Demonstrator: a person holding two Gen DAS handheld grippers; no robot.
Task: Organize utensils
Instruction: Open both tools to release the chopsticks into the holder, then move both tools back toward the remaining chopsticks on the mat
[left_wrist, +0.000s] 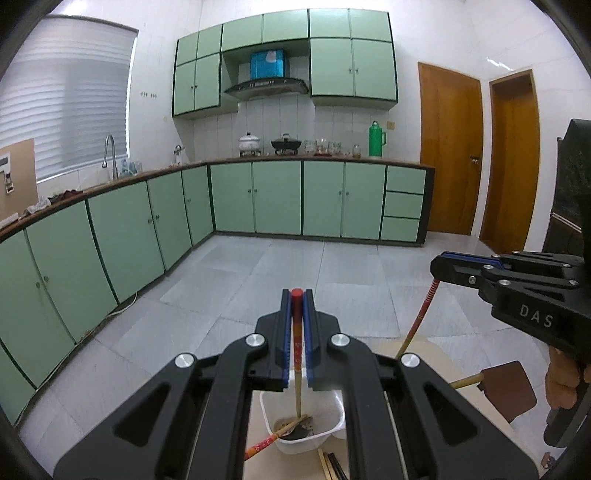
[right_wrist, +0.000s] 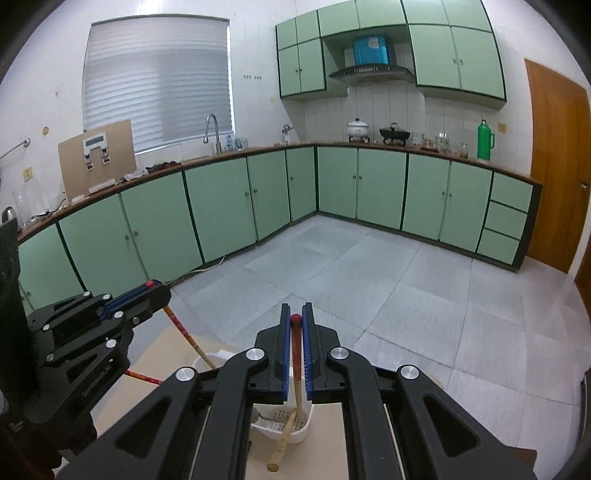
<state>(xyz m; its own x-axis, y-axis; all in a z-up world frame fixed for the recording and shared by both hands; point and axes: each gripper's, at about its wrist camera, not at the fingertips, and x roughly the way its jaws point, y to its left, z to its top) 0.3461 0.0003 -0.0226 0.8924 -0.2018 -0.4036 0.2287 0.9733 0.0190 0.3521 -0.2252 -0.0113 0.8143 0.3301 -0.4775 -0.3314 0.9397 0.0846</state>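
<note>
L wrist cam: rides behind left claw (left_wrist: 297, 295), faces fwd/down, close over white basket (left_wrist: 334, 406). R wrist cam: same behind right claw (right_wrist: 295, 317). Shared: basket, green cabinets (right_wrist: 380, 184), floor; each sees other claw.

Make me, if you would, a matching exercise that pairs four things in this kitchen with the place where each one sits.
Things:
1. green thermos
2. white pot
3. faucet
4. white basket

Places:
A. by the window blind
B. beneath the left gripper, which grips a chopstick
C. under the range hood
D. at the end of the counter nearest the wooden door

Pairs: 1-D, 2-C, 3-A, 4-B
</note>
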